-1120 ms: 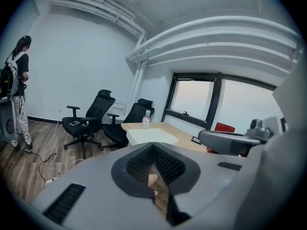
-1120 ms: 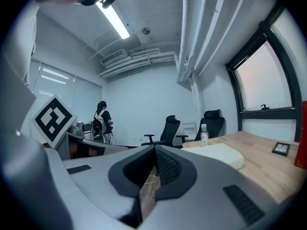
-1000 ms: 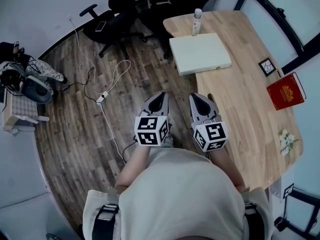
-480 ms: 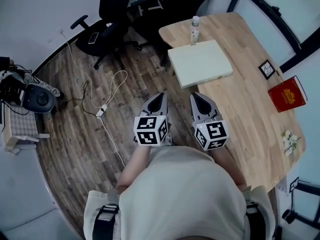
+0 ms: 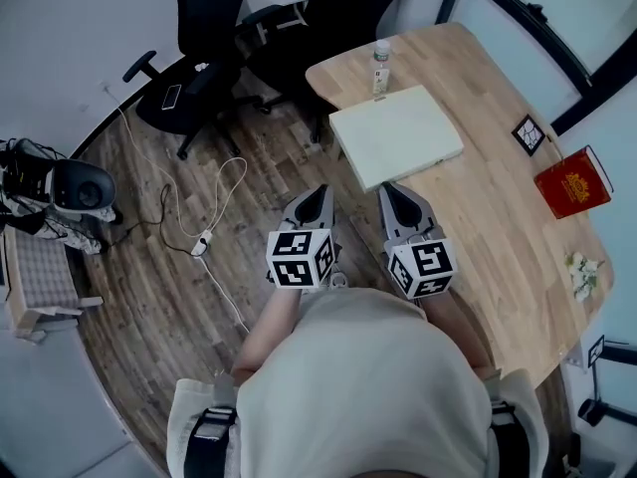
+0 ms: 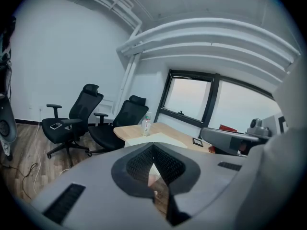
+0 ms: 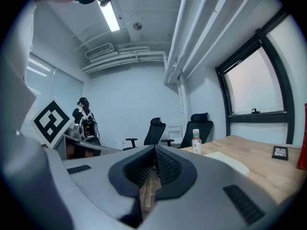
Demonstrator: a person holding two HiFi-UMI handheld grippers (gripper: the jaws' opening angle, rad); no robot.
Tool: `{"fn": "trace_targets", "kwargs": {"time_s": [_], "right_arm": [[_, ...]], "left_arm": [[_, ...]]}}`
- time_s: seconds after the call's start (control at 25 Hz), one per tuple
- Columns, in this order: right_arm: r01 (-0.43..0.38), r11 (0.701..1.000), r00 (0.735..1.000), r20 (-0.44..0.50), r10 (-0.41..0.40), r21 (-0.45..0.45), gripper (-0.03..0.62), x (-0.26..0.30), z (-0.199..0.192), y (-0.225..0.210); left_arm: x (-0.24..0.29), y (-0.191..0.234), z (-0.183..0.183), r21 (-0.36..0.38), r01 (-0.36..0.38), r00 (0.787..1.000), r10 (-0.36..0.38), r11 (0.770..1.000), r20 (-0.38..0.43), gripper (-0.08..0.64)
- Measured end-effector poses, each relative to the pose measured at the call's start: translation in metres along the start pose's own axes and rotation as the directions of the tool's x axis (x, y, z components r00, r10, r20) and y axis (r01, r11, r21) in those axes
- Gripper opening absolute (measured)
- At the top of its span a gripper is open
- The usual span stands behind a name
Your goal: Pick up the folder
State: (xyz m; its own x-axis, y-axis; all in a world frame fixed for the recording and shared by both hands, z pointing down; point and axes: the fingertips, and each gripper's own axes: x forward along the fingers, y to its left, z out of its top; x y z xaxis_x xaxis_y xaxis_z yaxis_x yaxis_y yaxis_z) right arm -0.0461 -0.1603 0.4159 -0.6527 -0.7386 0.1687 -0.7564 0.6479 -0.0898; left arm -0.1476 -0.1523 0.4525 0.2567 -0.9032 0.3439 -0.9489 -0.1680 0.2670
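The folder [image 5: 396, 135] is a flat pale cream rectangle lying on the near left part of the wooden table [image 5: 498, 217]. My left gripper [image 5: 320, 193] is shut and empty, held over the floor short of the table's edge. My right gripper [image 5: 388, 189] is also shut and empty, its tip just before the folder's near edge. In the left gripper view the folder [image 6: 160, 139] shows beyond the closed left gripper [image 6: 153, 146]. In the right gripper view the folder [image 7: 228, 162] lies to the right of the closed right gripper [image 7: 155, 148].
A water bottle [image 5: 380, 67] stands just behind the folder. A red book [image 5: 570, 182], a small framed card [image 5: 529, 133] and white flowers [image 5: 580, 272] sit farther right on the table. Black office chairs [image 5: 199, 58] and a white cable with a power strip [image 5: 201, 242] occupy the floor at left.
The table and folder have drawn closer to both grippers, and the right gripper's tip now nearly reaches the folder's near edge. Both grippers stay shut.
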Motion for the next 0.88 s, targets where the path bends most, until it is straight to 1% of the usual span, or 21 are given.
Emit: {"fn": "trace_targets", "kwargs": {"time_s": [0.36, 0.6, 0.88], "right_arm": [[0.065, 0.998, 0.998, 0.004, -0.065, 0.004, 0.018, 0.018, 0.000, -0.009], [0.100, 0.995, 0.995, -0.003, -0.100, 0.004, 0.018, 0.016, -0.001, -0.017], [0.141, 0.990, 0.990, -0.016, -0.141, 0.030, 0.018, 0.005, -0.009, -0.037]], "left_arm": [[0.024, 0.017, 0.003, -0.004, 0.052, 0.999, -0.052, 0.999, -0.017, 0.020], [0.038, 0.023, 0.000, -0.021, 0.071, 0.997, -0.072, 0.997, -0.037, 0.020], [0.061, 0.023, -0.011, -0.038, 0.099, 0.992, -0.101, 0.994, -0.070, 0.020]]}}
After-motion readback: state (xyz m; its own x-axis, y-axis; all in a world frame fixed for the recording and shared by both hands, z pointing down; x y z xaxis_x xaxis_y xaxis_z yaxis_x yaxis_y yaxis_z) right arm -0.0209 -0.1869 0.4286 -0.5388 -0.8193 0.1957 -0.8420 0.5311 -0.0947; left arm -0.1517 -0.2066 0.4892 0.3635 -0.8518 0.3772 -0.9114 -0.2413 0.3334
